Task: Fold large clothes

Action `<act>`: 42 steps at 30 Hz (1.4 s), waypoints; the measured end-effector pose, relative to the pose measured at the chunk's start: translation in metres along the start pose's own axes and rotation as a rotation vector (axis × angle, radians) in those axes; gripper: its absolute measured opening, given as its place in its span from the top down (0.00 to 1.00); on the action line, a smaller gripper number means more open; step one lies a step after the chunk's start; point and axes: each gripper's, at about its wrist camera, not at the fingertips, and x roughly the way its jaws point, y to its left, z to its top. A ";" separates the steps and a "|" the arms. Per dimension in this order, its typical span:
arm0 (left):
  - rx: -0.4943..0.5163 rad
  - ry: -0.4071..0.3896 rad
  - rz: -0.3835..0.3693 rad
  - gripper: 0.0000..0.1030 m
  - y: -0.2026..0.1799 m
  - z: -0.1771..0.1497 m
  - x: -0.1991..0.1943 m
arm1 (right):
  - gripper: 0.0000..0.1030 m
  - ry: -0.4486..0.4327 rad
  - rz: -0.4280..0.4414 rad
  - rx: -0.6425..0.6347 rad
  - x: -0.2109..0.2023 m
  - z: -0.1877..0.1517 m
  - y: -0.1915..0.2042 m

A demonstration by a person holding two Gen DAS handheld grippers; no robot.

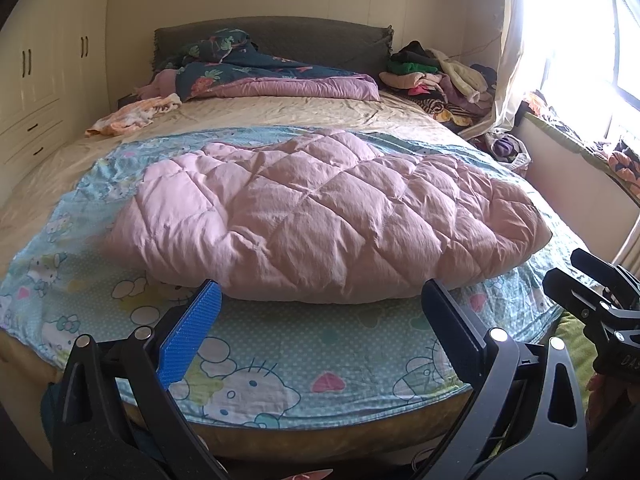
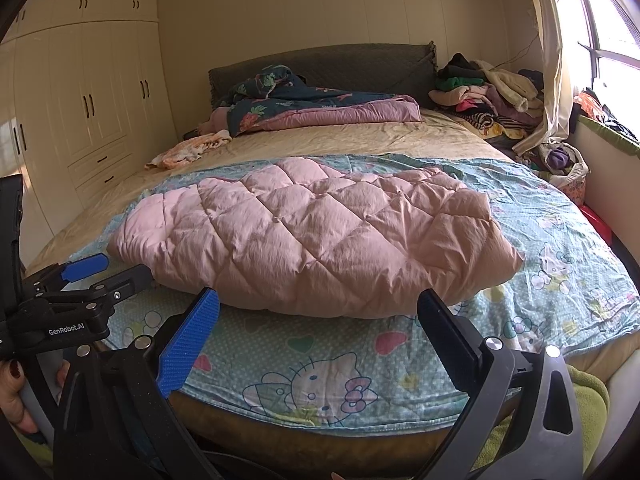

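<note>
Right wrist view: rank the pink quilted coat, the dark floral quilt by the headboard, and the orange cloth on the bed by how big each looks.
1. pink quilted coat, though it lies nearest the camera.
2. dark floral quilt.
3. orange cloth, clearly smallest.

1. A pink quilted garment (image 1: 320,216) lies bunched on a cartoon-print sheet (image 1: 280,352) across the bed.
2. The left gripper (image 1: 320,320) hovers just before it, jaws wide apart.
3. The right gripper (image 1: 592,300) shows at the right edge.
</note>
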 end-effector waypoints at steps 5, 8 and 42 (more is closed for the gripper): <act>-0.001 0.000 0.001 0.09 0.000 0.000 0.000 | 0.04 0.000 0.000 -0.001 0.000 0.000 0.000; -0.002 -0.002 -0.001 0.09 0.000 0.000 0.000 | 0.04 0.000 -0.002 -0.002 0.000 0.000 0.000; -0.003 0.003 0.009 0.09 0.002 -0.001 -0.003 | 0.04 0.002 -0.001 -0.004 -0.001 0.000 0.000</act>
